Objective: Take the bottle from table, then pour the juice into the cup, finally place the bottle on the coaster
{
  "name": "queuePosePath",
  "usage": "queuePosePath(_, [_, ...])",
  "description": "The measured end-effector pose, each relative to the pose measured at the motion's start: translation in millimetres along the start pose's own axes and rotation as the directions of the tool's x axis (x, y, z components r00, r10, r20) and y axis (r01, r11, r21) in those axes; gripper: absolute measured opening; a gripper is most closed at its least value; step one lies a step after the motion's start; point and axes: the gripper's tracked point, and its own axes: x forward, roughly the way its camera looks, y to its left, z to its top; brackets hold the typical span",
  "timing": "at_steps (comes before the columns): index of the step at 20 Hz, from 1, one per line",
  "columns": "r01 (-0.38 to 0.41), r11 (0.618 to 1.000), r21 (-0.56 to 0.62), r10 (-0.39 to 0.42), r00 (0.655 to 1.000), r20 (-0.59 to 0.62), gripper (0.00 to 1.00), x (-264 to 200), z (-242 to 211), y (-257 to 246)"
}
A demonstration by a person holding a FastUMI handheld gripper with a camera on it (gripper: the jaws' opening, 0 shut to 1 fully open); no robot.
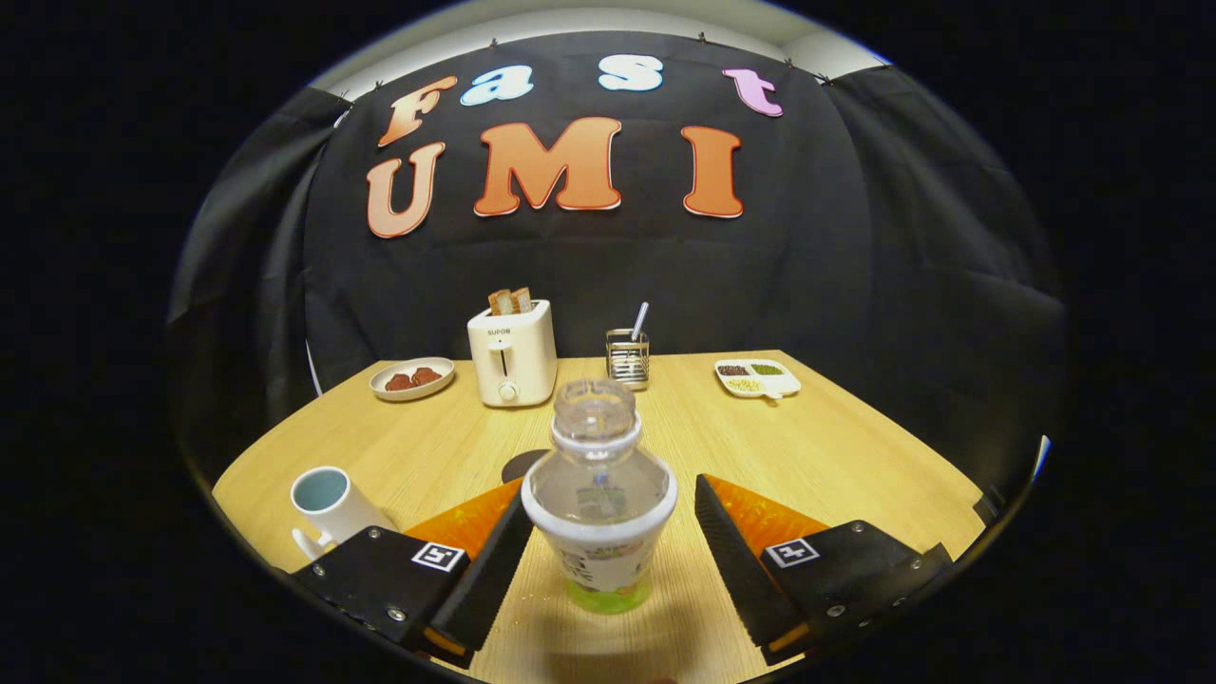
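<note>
A wooden table [836,446] carries everything. At its far side, against the booth wall, stands a white toaster [512,353] with two slices of bread [510,301] sticking up from its slots. The bottle [600,499] stands upright on the table between the fingers of the gripper [608,532], its cap off and a little green juice at its bottom; the fingers are spread open, with a gap on each side of the bottle. A white cup [330,504] stands near the left finger. A dark round coaster [524,465] lies just beyond the bottle. Farther back sit an oval plate [412,378], a divided dish [757,377] and a wire holder [628,357] with a spoon.
</note>
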Motion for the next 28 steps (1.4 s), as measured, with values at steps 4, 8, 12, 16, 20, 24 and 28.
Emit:
queuePosePath(4, [-0.001, 1.0, 0.029, 0.002, 0.998, -0.057, 0.99, -0.1, -27.4, -0.6])
queuePosePath(8, [-0.007, 0.999, 0.041, 0.01, 0.996, -0.084, 0.99, -0.5, -36.3, 1.9])
queuePosePath(12, [-0.01, 0.999, 0.04, 0.013, 0.997, -0.078, 0.79, 1.3, -33.8, 4.0])
queuePosePath(16, [-0.016, 1.0, 0.027, 0.019, 0.99, -0.136, 0.61, 1.3, -34.1, 9.0])
queuePosePath(20, [-0.01, 1.0, -0.001, 0.01, 0.988, -0.154, 0.58, -5.6, -12.2, 20.2])
queuePosePath(24, [-0.003, 0.988, -0.157, -0.022, 0.988, -0.154, 0.58, -11.8, 10.9, 33.0])
queuePosePath(28, [0.015, 0.937, -0.35, -0.063, 0.99, -0.129, 0.58, -15.1, 25.7, 47.3])
